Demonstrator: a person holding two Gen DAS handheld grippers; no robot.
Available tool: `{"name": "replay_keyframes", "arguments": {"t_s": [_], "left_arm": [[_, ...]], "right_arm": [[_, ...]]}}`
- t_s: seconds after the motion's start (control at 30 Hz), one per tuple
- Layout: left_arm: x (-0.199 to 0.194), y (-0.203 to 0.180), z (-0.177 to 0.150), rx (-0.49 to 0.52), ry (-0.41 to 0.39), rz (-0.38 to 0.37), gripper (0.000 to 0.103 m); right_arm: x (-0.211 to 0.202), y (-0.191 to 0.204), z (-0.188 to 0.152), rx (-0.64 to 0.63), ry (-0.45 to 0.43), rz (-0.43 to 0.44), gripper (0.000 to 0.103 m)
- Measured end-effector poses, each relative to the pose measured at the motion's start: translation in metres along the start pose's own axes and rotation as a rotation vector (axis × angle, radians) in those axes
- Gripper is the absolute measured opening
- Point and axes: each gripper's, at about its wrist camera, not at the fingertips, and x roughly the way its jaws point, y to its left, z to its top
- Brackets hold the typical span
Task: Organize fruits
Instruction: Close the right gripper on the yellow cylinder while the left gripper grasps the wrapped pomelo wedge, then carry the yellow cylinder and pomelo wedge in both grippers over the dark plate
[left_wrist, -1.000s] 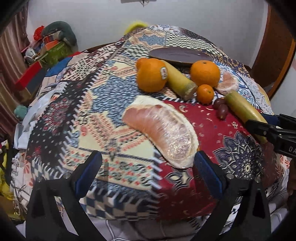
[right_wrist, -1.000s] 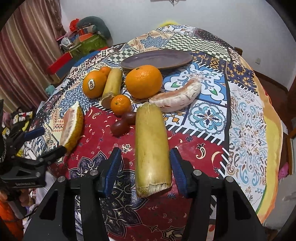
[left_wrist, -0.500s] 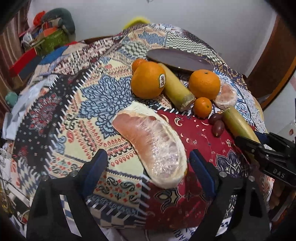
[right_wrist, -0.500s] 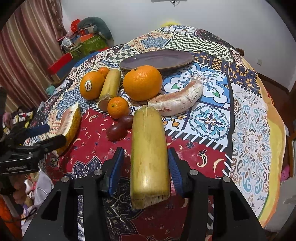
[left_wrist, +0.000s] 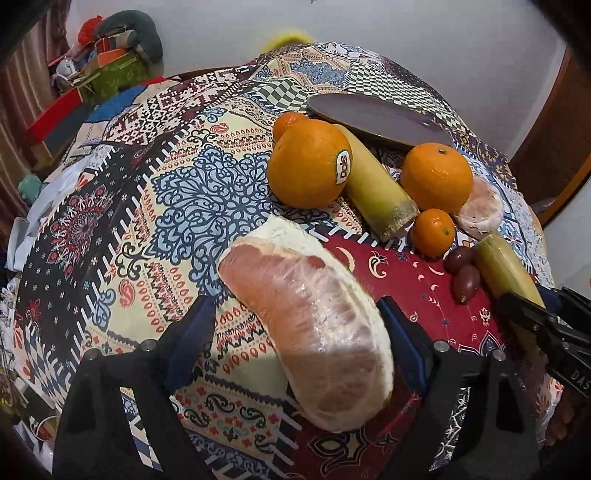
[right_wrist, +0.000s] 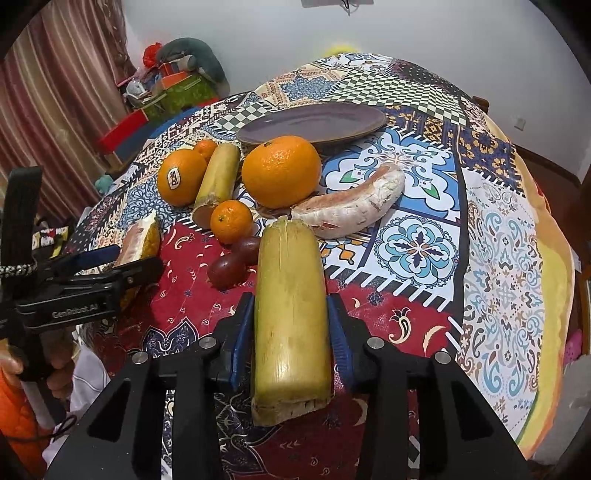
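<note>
Dark purple plate (right_wrist: 310, 122) at the far side of the desk (right_wrist: 498, 229), nothing resting in it; patchwork cloth (left_wrist: 155, 206) covering the whole desk top.

Fruit grouped just in front of the plate. Large oranges, two: one with a sticker (right_wrist: 181, 176), one without (right_wrist: 281, 170) and nearly touching the plate rim. Small oranges, two: one (right_wrist: 231, 221) in front of the cane end, one (right_wrist: 205, 148) half hidden behind the stickered orange. Sugarcane pieces, two: far sugarcane (right_wrist: 218, 176) lying between the two large oranges, near sugarcane (right_wrist: 291, 314) pointing toward the plate. Dark round fruits (right_wrist: 234, 258), two, touching each other, just left of the near sugarcane. Pomelo segments, two: right pomelo segment (right_wrist: 349, 206) beside the plain orange, left pomelo segment (left_wrist: 310, 332) apart from the group on the left.

Left hand-held gripper (left_wrist: 295, 343) wide open, straddling the left pomelo segment; right pad near or against the segment, contact not clear, left pad well off it. Right hand-held gripper (right_wrist: 291, 341) closed to the width of the near sugarcane, blue pads at both flanks; firm contact not certain.

Clutter of boxes and soft items (right_wrist: 173, 81) beyond the desk near a striped curtain (right_wrist: 59, 92).
</note>
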Motion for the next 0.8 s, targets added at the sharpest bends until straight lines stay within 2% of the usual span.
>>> {"name": "replay_keyframes", "arguments": {"t_s": [0.07,0.17,0.23,0.3,0.6,0.8], "left_arm": [[-0.001,0.0,-0.001,0.004,-0.007,0.006,0.083],[-0.006,0.005,-0.004,0.001,-0.013,0.003,0.068],[-0.01,0.011,-0.006,-0.01,-0.012,-0.021,0.057],[-0.014,0.016,-0.009,-0.016,-0.005,-0.055,0.05],[-0.026,0.014,-0.013,-0.002,-0.013,-0.065,0.05],[-0.041,0.004,-0.002,0.023,-0.062,-0.08,0.05]], "right_arm": [[-0.002,0.0,-0.001,0.001,-0.003,-0.002,0.036],[-0.004,-0.001,-0.002,0.007,-0.007,-0.005,0.036],[-0.006,-0.002,-0.003,0.011,-0.011,-0.008,0.036],[-0.008,-0.003,-0.002,0.014,-0.017,-0.012,0.036],[-0.019,-0.007,0.003,0.016,-0.054,-0.02,0.036],[-0.029,-0.01,0.015,0.012,-0.094,-0.03,0.036]]}}
